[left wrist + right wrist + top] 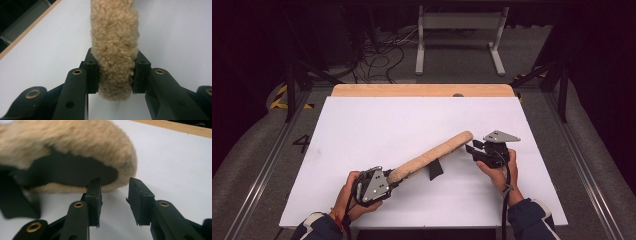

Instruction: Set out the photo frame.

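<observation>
table: white sheet (377, 130) over a wooden top (422, 90), the wood peeking out along the 12 o'clock edge

room: pretty dark all round, grey floor, tangle of cables (379, 57) at about 11 o'clock and a pale metal stand (459, 37) at 12, yellow-black tape (279, 97) off at 10

fleece pad (432, 155): long tan fuzzy thing with a black strap (435, 170) hanging under it, sits a bit toward my side of the middle of the sheet

long axis: runs diagonal, near end at about 8 o'clock, far end pointing to about 2 o'clock, far end raised off the sheet

my left tongs (387, 181): clamped on the near end of the pad, fleece squashed between both pads

my right tongs (472, 149): jaws apart, gripping nothing, tips just beside the pad's far end at 3 o'clock
</observation>
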{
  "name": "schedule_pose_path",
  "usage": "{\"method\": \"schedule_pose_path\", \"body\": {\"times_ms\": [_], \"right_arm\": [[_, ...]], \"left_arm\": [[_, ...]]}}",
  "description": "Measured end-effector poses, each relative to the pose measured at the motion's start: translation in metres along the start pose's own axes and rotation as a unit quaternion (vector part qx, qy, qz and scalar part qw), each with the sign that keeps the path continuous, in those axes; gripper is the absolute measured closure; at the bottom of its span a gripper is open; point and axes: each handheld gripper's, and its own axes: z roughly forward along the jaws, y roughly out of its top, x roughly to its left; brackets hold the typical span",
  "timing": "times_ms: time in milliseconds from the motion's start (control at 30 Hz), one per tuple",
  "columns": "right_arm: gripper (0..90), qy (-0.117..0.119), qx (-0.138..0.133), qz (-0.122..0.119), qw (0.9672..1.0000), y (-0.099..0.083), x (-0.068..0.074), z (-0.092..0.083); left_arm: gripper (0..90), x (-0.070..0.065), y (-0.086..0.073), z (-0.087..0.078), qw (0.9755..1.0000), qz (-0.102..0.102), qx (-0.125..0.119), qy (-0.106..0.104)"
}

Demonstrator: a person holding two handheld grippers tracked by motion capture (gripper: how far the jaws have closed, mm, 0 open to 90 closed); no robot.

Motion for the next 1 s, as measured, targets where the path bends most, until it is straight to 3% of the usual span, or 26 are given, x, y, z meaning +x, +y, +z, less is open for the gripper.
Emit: {"method": "schedule_pose_path", "body": {"times_ms": [133, 200, 467, 667, 733, 867, 1000], "right_arm": [[81.9, 0.022, -0.001, -0.011, 0.9997, -0.008, 0.006, -0.012], [84.5, 0.023, -0.011, -0.014, 0.9996, -0.006, 0.009, -0.013], [84.5, 0.021, -0.029, -0.009, 0.9993, 0.004, 0.02, 0.004], [78.8, 0.023, -0.029, -0.001, 0.9993, 0.008, 0.017, 0.013], [77.8, 0.027, -0.025, 0.01, 0.9993, 0.01, 0.014, 0.018], [77.2, 0.028, -0.018, 0.009, 0.9994, 0.011, 0.014, 0.025], [76.6, 0.033, -0.013, 0.011, 0.9993, 0.016, 0.013, 0.034]], "left_arm": [[65.0, 0.0, 0.0, 0.0, 1.0, 0.0, -0.003, -0.006], [64.8, 0.0, 0.0, 0.0, 1.0, 0.0, -0.006, -0.008], [62.2, -0.003, -0.001, -0.001, 0.9998, 0.001, -0.009, -0.02], [62.4, -0.011, 0.001, -0.003, 0.9994, 0.005, -0.015, -0.031], [62.6, -0.014, 0.002, -0.002, 0.999, 0.013, -0.019, -0.038], [62.5, -0.018, 0.004, -0.001, 0.9979, 0.025, -0.023, -0.055], [62.6, -0.02, 0.006, 0.002, 0.9968, 0.021, -0.029, -0.071]]}}
